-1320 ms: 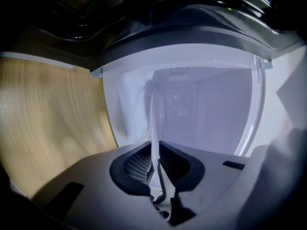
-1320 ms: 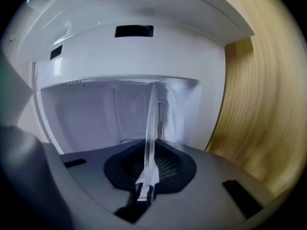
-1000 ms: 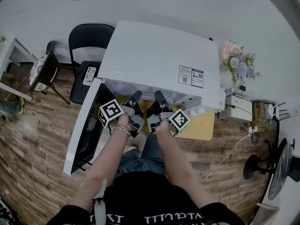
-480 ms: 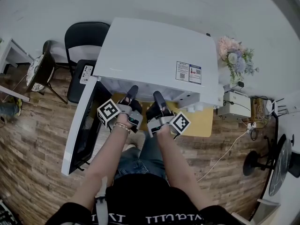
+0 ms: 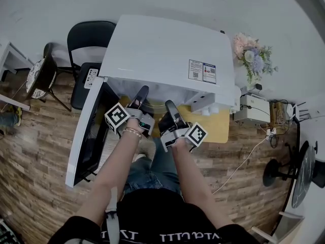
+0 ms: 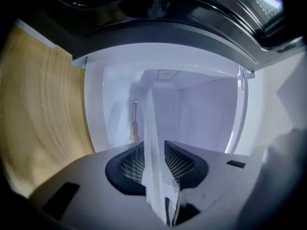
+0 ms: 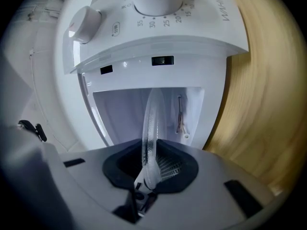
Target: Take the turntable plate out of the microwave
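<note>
Turntable plate [image 7: 152,119] rides clamped by its rim in my left gripper [image 6: 154,163] and right gripper [image 7: 150,163]. Both have drawn back, so it's leaving the microwave [image 5: 162,55] ahead.

We see the turntable plate [image 7: 152,128] as a clear glass disc with a thick, rounded rim, edge-on in both gripper views. Its near rim sits at the mouth of the microwave [image 5: 157,50] and the rest reaches into the pale cavity. The rim is pinched between the pads of the left gripper [image 6: 154,163] and of the right gripper [image 7: 151,164]. The microwave is a white box on a yellow wooden table [image 5: 223,131]. Its door [image 5: 86,131] is swung wide open to the left, and its control panel [image 7: 158,13] carries round dials.
</note>
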Tool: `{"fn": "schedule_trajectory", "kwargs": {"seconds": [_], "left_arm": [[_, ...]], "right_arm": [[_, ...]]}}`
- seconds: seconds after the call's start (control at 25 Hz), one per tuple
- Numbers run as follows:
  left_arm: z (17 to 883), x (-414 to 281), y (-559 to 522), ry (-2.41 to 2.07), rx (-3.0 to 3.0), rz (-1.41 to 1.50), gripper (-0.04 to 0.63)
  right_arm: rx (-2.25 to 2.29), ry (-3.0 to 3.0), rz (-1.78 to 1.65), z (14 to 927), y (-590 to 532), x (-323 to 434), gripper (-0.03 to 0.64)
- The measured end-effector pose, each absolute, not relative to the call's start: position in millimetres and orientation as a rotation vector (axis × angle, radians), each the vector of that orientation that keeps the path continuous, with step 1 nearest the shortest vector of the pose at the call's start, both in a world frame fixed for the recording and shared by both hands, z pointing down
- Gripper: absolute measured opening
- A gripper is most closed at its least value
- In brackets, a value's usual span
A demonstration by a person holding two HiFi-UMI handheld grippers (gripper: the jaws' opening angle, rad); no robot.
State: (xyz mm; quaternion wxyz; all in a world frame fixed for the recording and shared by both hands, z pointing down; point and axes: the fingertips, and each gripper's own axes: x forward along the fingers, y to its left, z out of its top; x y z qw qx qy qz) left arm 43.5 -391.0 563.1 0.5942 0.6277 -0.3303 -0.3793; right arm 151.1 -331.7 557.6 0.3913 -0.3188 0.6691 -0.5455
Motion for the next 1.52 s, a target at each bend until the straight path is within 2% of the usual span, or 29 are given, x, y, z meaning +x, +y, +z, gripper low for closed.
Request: {"fn": "schedule_trajectory", "kwargs": {"seconds": [0.24,0.52,1.04,1.52], "left_arm": [[562.3,44.1,-387.2,-0.774,1.456,-0.874,0.105],[573.5,44.9,-383.0,-0.78,1.404,-0.847,0.034],[569.4,42.7,-371.1,-0.737,1.372,-0.874,0.032],[553.6,38.1,-335.8,-0.676,1.514,-0.734,0.032]], "right_arm": [[-0.771,1.727,-1.399,556.0,-314.5,148.7,0.071],[-0.783,1.7,-1.421,564.4,-309.1,149.3,0.067],[-0.807,1.781,-1.388,556.7,-303.4,147.8,0.066],[-0.89,1.789,-1.395,551.4,-299.2,161.3,0.069]]}}
